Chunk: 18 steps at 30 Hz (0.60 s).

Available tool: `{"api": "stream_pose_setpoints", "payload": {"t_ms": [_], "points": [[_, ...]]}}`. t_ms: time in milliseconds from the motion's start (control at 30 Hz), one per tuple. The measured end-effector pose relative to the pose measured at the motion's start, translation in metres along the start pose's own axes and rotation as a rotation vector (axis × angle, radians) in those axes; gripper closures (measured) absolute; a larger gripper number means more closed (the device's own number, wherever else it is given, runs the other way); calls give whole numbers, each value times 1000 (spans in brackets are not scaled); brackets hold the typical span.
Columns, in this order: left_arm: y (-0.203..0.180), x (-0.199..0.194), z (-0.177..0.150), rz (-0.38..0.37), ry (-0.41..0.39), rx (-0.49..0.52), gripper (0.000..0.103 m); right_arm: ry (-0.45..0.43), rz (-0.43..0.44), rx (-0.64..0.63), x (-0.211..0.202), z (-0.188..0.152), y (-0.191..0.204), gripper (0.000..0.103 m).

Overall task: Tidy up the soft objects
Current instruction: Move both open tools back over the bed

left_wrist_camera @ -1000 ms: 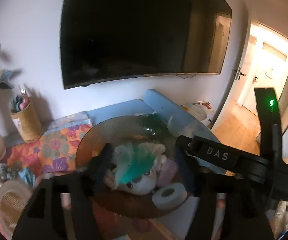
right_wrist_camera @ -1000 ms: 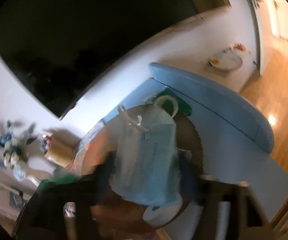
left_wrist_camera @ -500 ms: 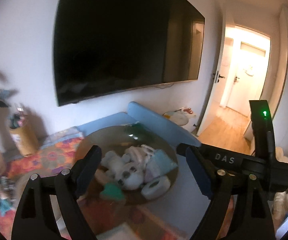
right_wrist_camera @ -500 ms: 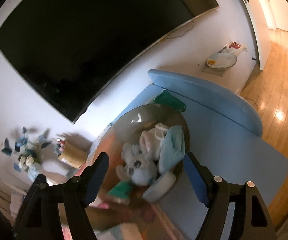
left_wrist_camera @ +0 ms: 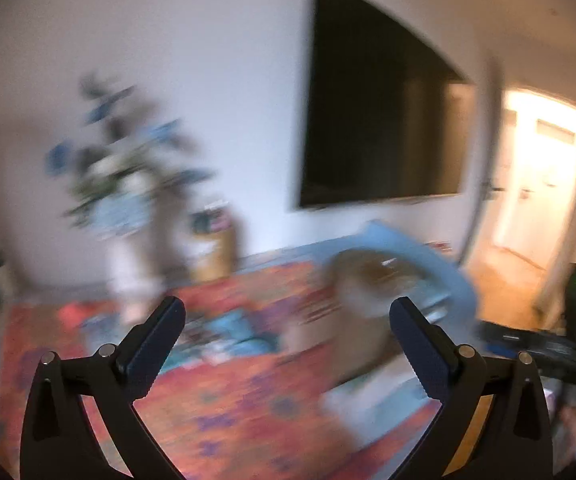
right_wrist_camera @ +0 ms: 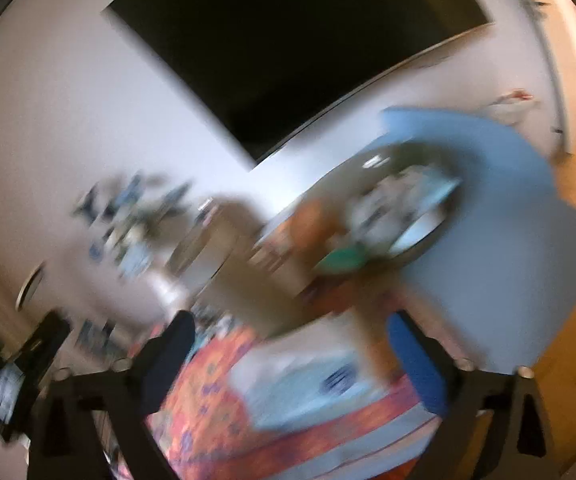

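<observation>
Both views are blurred by motion. The round brown bowl (right_wrist_camera: 372, 188) holds soft things: a white plush, a pale blue piece and a green piece (right_wrist_camera: 342, 260). It stands on the blue mat (right_wrist_camera: 508, 264). In the left wrist view the bowl (left_wrist_camera: 372, 280) is far off at the right. My left gripper (left_wrist_camera: 288, 332) is open and empty above the orange patterned cloth (left_wrist_camera: 247, 408). My right gripper (right_wrist_camera: 292, 344) is open and empty, short of the bowl.
A black TV (left_wrist_camera: 372, 120) hangs on the white wall. A vase with blue flowers (left_wrist_camera: 127, 200) and a wicker cup (left_wrist_camera: 211, 252) stand at the back left. A pale blue and white package (right_wrist_camera: 308, 388) lies on the cloth. A lit doorway (left_wrist_camera: 540, 176) is at the right.
Both grippers have pulled back from the bowl and swung left. The bowl now sits farther off and to the right in both views. Both stay open.
</observation>
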<state>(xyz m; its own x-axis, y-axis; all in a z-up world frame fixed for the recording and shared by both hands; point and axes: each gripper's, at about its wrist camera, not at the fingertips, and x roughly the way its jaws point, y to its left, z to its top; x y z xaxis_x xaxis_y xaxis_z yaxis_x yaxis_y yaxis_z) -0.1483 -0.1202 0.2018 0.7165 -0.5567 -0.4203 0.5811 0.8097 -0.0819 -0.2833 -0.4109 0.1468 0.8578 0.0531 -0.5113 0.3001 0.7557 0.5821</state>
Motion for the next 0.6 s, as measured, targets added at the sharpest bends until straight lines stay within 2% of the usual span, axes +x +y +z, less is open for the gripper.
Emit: {"api": "stream_pose_setpoints", "payload": {"t_ms": [100,200,300,400,600], "points": [[57,8,-30,123,63,-54,1,116,79,-101,33,-31,37,1],[119,20,-63,243,130,-152,1,193,130,-194,66,-53,74,1],[163,28,-90,343,188,-196,2,266,180,-250,105,-74,110,1],[190,42,-114,386,238,-199,2,331,173,-290,144,-92,136,1],[216,65,-138,397,267,-205,1,389,51,-360,219,-113,165,1]]}}
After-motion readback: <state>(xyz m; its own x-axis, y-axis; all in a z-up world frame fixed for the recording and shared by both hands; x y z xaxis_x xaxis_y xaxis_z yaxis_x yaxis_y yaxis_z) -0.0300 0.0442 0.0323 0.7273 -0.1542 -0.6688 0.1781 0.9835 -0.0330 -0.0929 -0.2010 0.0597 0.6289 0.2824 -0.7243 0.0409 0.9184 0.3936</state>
